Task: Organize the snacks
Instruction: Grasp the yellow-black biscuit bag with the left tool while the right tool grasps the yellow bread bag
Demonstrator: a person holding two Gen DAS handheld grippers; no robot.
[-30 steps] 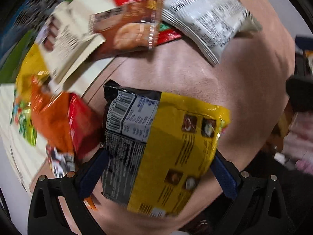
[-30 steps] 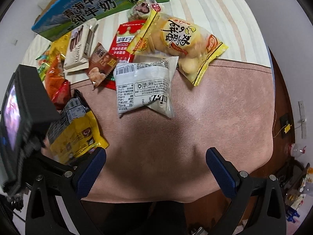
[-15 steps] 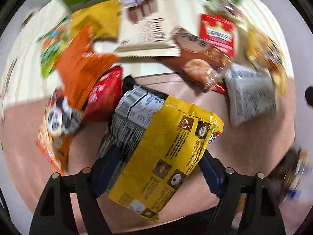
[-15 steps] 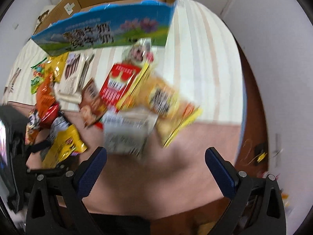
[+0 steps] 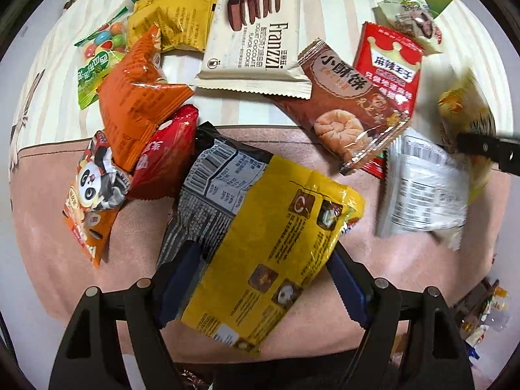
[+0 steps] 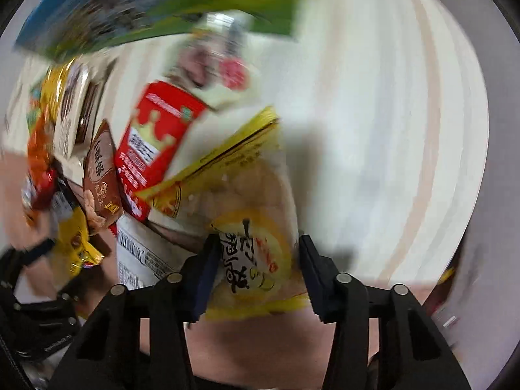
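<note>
While the left hand-held gripper clamps the yellow-black snack bag above the pink surface, the right hand-held gripper is closing around the pale-yellow chip bag.

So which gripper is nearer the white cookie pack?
Left. The left gripper holds the yellow-black bag just below the white cookie pack; the right gripper, closing around a yellow chip bag, is further off.

A pink cushioned surface meets striped cream bedding; beyond, perhaps cluttered floor.
</note>
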